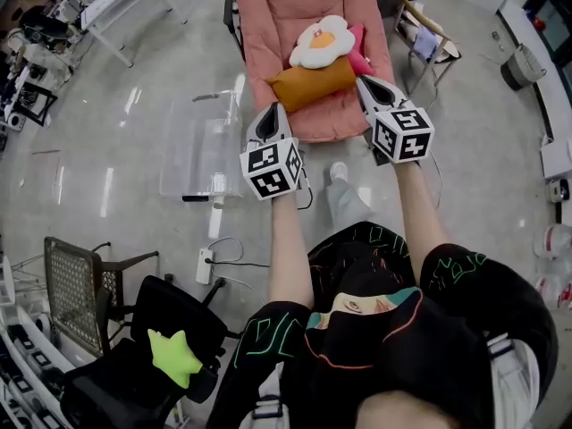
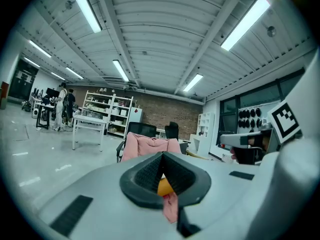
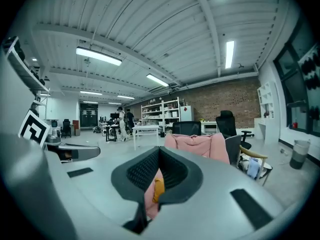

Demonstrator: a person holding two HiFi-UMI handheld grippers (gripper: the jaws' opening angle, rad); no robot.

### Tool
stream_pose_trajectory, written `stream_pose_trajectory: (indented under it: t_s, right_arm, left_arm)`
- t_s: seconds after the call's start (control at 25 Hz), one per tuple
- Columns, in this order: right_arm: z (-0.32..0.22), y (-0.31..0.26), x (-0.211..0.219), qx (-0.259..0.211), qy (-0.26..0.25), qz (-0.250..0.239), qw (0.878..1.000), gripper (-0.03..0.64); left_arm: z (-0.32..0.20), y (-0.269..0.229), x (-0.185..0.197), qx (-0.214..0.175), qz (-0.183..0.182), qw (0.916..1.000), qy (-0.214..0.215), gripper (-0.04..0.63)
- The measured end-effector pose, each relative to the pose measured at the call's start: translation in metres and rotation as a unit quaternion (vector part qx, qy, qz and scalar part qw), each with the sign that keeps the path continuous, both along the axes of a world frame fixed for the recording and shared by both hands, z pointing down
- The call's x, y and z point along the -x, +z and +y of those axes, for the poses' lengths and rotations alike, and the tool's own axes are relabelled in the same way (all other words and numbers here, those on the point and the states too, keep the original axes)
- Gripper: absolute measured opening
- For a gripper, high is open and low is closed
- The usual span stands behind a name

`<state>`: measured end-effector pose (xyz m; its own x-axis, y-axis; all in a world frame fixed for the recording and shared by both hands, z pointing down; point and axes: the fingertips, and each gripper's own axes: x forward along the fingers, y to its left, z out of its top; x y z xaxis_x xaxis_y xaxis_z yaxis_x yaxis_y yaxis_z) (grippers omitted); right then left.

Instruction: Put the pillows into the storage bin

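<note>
Just ahead of both tongs, the orange pillow (image 1: 313,83) lies across the front of the chair (image 1: 286,16). The left tongs (image 1: 273,106) are near one end and the right tongs (image 1: 361,79) near the other, which we read as lining up to lift a long, soft thing from both sides. Both tongs are closed on nothing. In each gripper view the pads meet at a point, and only slivers of orange and pink show through the gap below. Beyond the orange pillow the egg pillow (image 1: 322,43) rests on top, with a pink pillow (image 1: 359,56) mostly hidden under it. The clear bin (image 1: 197,146) stands on the floor just left of the left tongs, and its walls are hard to trace against the glare. We cannot tell whether either tip touches the pillow. Well behind the tongs, a green star (image 1: 174,356) sits on a black chair (image 1: 192,315).
</note>
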<state>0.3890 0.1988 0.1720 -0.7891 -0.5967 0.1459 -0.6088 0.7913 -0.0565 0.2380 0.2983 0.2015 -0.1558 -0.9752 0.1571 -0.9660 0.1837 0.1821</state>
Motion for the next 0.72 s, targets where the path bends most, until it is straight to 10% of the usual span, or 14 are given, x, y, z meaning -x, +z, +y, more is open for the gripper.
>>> stream_pose_trajectory:
  t_s: [0.24, 0.72]
  right_arm:
    - [-0.119, 0.016, 0.047, 0.024, -0.014, 0.002, 1.000, -0.003]
    - [-0.341, 0.090, 0.054, 0.118, 0.036, -0.004, 0.992, -0.003]
  left_arm:
    - [-0.098, 0.018, 0.065, 0.025, 0.024, 0.9982, -0.048, -0.005]
    - [-0.322, 0.086, 0.067, 0.128, 0.025, 0.9914, 0.014, -0.005]
